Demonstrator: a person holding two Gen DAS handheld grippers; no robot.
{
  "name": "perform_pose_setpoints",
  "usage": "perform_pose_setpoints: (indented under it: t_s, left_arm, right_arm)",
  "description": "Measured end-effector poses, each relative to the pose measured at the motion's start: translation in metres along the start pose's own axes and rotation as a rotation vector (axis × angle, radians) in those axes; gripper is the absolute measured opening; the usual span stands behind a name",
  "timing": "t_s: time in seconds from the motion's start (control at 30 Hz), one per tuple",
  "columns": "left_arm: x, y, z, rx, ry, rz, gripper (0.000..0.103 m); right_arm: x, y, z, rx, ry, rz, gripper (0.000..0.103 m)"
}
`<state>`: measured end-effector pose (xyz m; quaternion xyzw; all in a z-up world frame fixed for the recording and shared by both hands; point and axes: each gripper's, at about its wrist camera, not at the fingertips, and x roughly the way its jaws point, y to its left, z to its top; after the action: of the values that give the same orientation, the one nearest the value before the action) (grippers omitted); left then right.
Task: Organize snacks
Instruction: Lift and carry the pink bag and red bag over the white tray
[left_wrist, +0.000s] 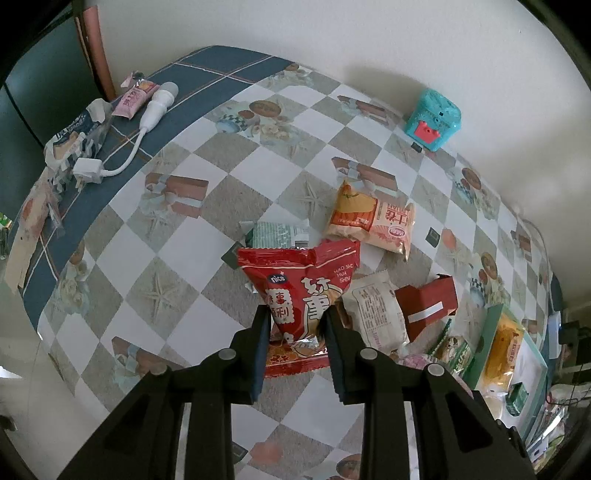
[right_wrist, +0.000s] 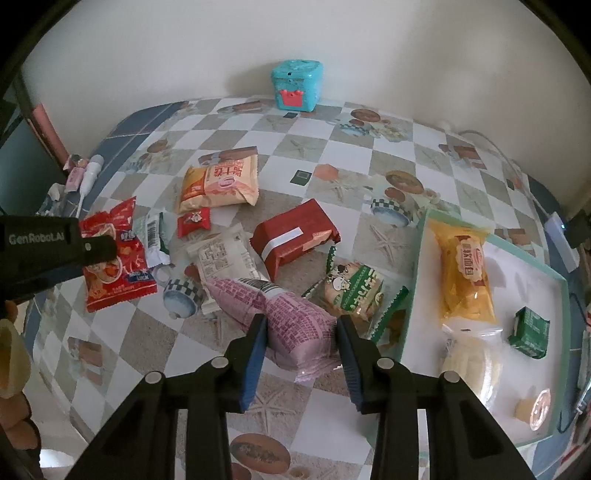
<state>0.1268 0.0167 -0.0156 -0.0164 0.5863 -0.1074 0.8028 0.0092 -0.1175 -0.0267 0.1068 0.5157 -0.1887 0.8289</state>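
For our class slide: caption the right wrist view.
Right gripper clamps a pink snack packet beside the snack tray.

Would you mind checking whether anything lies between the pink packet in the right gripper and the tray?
The right gripper holds the pink packet. A green-and-white snack packet lies beside the tray's near rim, in the direct line; lifting over it looks enough.

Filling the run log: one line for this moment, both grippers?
left gripper: shut on red snack bag | right gripper: shut on pink snack bag | tray: partly filled
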Motion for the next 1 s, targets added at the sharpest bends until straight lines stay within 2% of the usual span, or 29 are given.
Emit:
perform_pose_setpoints:
  t_s: [0.5, 1.0]
  left_arm:
    - [-0.022, -0.006, -0.004, 0.019, -0.051, -0.020, 0.030]
    - [-0.041, -0.053, -0.020, 0.137, -0.090, -0.056, 0.030]
  right_arm:
    - [-0.036, -0.023, 0.007, 0.082, -0.098, 0.002, 0.040]
    - [-0.045, -0.127, 0.001, 0.380, -0.101, -0.079, 0.040]
